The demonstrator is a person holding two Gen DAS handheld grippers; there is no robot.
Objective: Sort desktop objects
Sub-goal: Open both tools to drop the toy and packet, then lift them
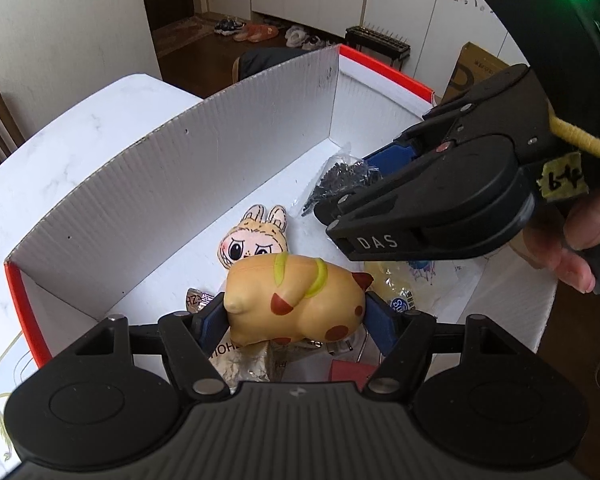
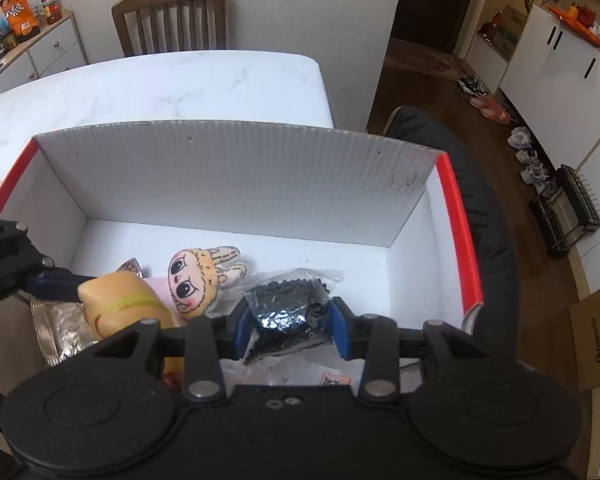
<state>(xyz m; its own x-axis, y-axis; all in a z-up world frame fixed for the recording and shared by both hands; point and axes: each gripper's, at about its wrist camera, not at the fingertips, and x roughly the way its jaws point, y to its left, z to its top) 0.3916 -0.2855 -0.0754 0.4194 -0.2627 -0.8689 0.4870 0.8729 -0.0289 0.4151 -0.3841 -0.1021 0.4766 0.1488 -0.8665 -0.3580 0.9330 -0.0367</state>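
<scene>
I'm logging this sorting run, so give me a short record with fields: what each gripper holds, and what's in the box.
left gripper: shut on the yellow spotted toy, over the box
right gripper: shut on the bag of small black parts, over the box
box: white inside, red edges, open top, on the white table
lying in box: flat bunny-eared doll, foil packets

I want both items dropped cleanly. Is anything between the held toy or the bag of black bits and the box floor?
Yes. The toy in the left claw hangs over foil wrappers; under the bag in the right claw lie clear packets.
</scene>
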